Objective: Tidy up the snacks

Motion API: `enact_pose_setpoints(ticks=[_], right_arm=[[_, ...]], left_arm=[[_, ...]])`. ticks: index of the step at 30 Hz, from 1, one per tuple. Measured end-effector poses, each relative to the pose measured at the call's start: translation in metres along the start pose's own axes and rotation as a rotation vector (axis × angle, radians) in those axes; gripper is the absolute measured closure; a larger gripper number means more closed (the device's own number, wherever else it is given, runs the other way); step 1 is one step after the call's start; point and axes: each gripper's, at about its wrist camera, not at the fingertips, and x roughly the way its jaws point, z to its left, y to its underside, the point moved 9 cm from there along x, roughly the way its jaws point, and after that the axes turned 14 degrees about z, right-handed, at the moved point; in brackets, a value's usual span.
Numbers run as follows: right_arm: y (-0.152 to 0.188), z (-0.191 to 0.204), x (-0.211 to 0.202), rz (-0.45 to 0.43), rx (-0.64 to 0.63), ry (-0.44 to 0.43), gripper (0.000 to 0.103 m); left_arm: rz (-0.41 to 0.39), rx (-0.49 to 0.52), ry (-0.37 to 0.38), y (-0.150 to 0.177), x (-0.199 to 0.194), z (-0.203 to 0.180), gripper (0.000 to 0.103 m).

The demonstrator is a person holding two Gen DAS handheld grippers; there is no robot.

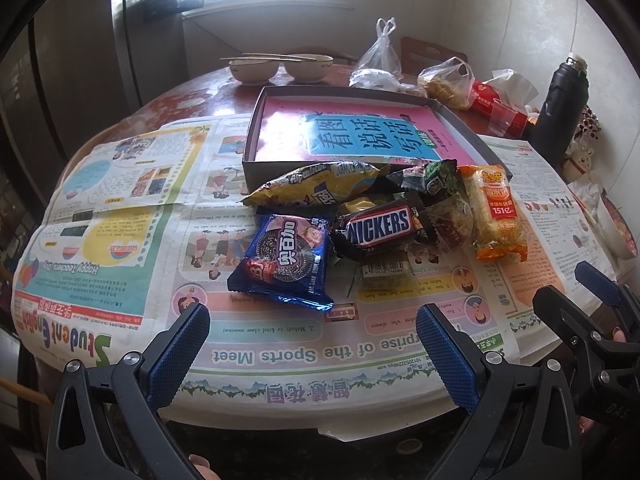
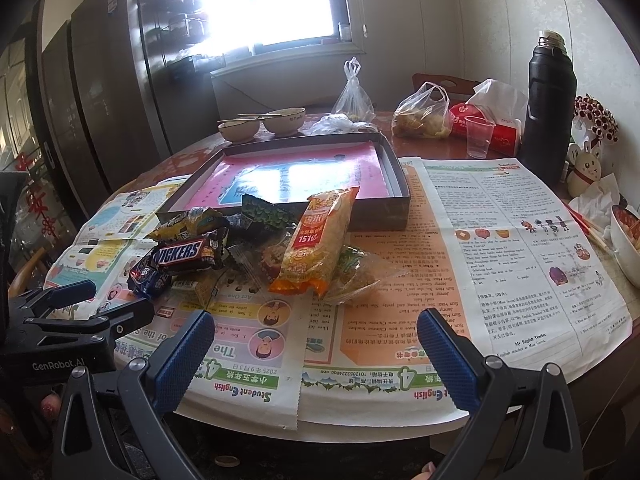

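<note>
A pile of snacks lies on newspaper in front of a shallow dark box (image 1: 256, 128) (image 2: 384, 216) lined with a pink book. The pile holds a blue Oreo pack (image 1: 286, 260), a Snickers bar (image 1: 378, 226) (image 2: 186, 256), a yellow Alpenliebe bag (image 1: 312, 182), an orange rice-cracker pack (image 1: 494, 216) (image 2: 320, 248) and a dark green packet (image 1: 438, 182) (image 2: 266, 214). My left gripper (image 1: 312, 360) hovers open at the table's near edge, short of the Oreo pack. My right gripper (image 2: 316, 364) is open too, near the edge below the orange pack. Both hold nothing.
Two bowls with chopsticks (image 1: 280, 66) (image 2: 262, 122) stand at the back. Plastic bags (image 2: 420, 114), a red tissue pack (image 2: 500, 130), a clear cup (image 2: 478, 136) and a black flask (image 2: 550, 108) stand at the back right. A bowl (image 2: 628, 248) sits at the right edge.
</note>
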Motion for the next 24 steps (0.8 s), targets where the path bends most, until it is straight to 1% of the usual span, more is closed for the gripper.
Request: enact_pose_setpoints(ticks=[9, 17, 19, 24], right_arm=[[-0.002, 0.004, 0.003, 0.002, -0.003, -0.004, 0.001], [-0.005, 0.003, 0.004, -0.001, -0.002, -0.007, 0.001], [-0.008, 0.002, 0.004, -0.004, -0.002, -0.008, 0.001], [-0.020, -0.004, 0.009, -0.003, 0.003, 0.001, 0.001]], left_arm=[[0.007, -0.031, 0.008, -0.001, 0.003, 0.012, 0.000], [0.028, -0.086, -0.015, -0.008, 0.010, 0.037, 0.000], [0.031, -0.087, -0.020, -0.011, 0.013, 0.040, 0.000], [0.050, -0.049, -0.031, -0.019, 0.023, 0.037, 0.000]])
